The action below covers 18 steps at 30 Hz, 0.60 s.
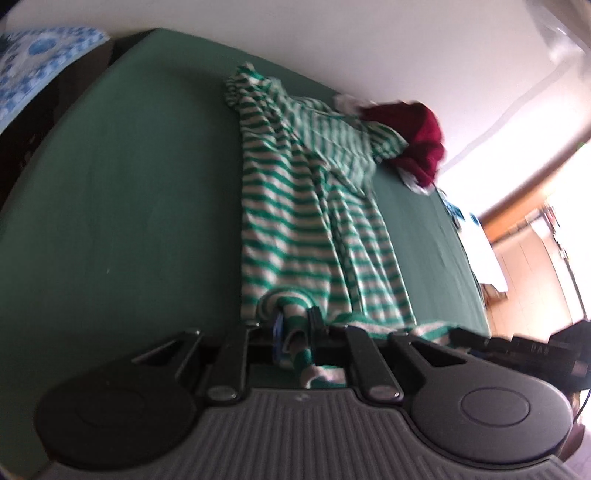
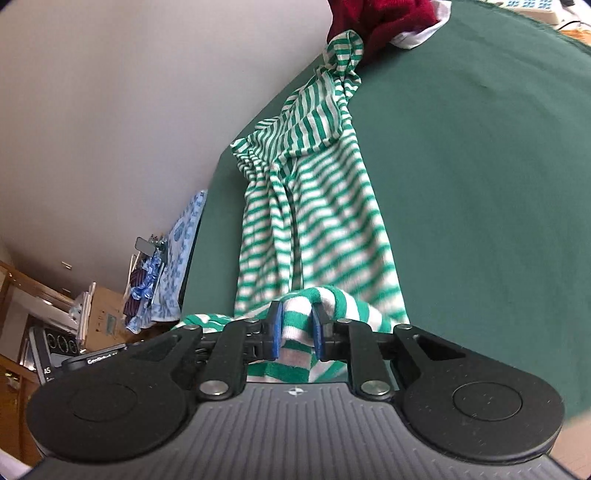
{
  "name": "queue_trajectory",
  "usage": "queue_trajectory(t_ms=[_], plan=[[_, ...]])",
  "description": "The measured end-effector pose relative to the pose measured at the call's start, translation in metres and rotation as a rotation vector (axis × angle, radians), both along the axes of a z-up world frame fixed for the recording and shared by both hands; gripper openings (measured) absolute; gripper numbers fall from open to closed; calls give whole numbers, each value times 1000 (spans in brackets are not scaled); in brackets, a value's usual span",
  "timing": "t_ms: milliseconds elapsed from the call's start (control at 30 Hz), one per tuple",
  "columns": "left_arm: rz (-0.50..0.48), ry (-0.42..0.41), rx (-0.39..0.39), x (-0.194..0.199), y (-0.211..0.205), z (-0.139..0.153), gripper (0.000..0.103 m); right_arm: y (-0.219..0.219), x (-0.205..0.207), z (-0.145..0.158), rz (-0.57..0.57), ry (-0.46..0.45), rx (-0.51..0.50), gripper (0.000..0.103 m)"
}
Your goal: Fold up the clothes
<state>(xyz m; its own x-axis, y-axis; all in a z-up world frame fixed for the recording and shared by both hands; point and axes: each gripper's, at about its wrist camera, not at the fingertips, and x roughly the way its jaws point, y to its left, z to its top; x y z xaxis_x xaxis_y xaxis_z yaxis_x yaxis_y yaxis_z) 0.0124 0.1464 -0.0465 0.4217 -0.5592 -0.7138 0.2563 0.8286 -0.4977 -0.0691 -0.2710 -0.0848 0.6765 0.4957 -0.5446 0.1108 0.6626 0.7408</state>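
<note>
A green-and-white striped garment (image 1: 306,206) lies stretched out along a green-covered bed (image 1: 122,206). My left gripper (image 1: 295,325) is shut on its near hem, and a bunch of striped cloth hangs down between the pads. In the right wrist view the same striped garment (image 2: 314,229) runs away from me over the bed (image 2: 480,184). My right gripper (image 2: 297,328) is shut on another fold of that hem, the blue pads (image 2: 277,330) pressing it from both sides. The hem is lifted off the sheet at both grips.
A dark red garment (image 1: 417,140) with white trim lies at the far end of the bed by the wall, also the red garment (image 2: 384,22). A blue patterned cloth (image 2: 181,251) and cluttered furniture stand beside the bed. A bright doorway (image 1: 524,229) lies to the right.
</note>
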Motion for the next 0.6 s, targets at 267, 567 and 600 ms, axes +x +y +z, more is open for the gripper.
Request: queue_trajectory(t_ms=[267, 567, 600], plan=[[108, 16, 71, 63, -24, -17, 12, -32, 70, -14, 40, 53, 49, 27], [161, -28, 53, 65, -1, -8, 67, -57, 90, 19, 120, -134, -88, 44], [127, -21, 59, 57, -5, -11, 67, -50, 86, 20, 169, -151, -156, 44]])
